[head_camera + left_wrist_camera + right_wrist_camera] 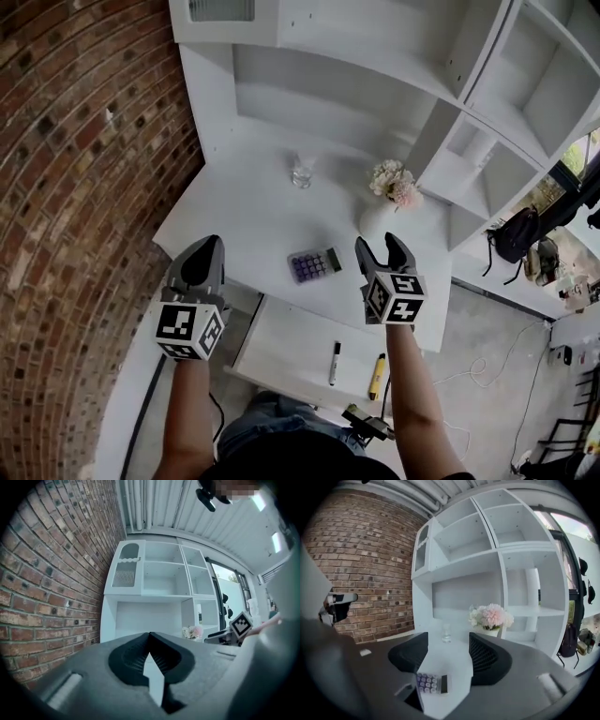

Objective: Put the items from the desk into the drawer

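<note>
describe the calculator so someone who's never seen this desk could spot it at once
Start at the white desk beside the brick wall. Near its front edge, just behind the open drawer, lies the calculator. It is the only flat thing, with purple keys; the glass and flower vase stand upright farther back.

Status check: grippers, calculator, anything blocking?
Left gripper shut, empty; right gripper open, empty. Calculator on desk, framed between right jaws. Drawer open, marker inside. Path looks clear.
</note>
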A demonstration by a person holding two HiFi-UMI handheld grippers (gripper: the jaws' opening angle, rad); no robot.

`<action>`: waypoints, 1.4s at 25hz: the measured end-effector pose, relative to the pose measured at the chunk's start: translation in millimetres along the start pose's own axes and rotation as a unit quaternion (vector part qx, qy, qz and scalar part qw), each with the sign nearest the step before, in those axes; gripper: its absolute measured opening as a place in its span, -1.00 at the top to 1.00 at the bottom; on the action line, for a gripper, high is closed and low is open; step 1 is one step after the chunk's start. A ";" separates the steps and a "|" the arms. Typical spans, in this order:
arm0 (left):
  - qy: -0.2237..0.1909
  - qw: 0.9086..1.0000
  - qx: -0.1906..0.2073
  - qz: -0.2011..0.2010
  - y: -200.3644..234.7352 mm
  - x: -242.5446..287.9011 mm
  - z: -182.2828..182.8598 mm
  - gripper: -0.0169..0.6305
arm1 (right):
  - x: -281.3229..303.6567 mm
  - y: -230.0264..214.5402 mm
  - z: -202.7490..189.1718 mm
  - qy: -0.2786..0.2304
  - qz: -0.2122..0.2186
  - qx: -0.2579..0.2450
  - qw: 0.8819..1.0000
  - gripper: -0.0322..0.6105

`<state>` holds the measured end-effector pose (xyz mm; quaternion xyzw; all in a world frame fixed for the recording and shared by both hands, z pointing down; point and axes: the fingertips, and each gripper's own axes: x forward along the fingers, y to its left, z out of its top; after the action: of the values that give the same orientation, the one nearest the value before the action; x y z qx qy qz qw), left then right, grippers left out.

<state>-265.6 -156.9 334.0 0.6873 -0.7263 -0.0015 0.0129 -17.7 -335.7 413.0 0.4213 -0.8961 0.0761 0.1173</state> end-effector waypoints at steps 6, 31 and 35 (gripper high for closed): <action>0.016 1.000 0.003 0.008 0.2 6.5 -9.7 0.95 | 54.0 3.0 -89.3 0.148 0.066 0.038 0.986 0.27; 0.090 0.995 0.015 0.036 -1.7 6.4 -66.2 0.95 | 115.2 18.7 -222.6 0.372 0.252 0.249 0.858 0.45; 0.093 0.995 0.014 0.041 0.2 3.9 -68.5 0.95 | 109.6 25.1 -222.8 0.386 0.272 0.280 0.836 0.50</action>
<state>-264.6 -159.7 402.5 0.6540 -0.7495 0.0732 0.0713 -72.2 -348.3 656.2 0.1119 -0.7969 0.5093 0.3052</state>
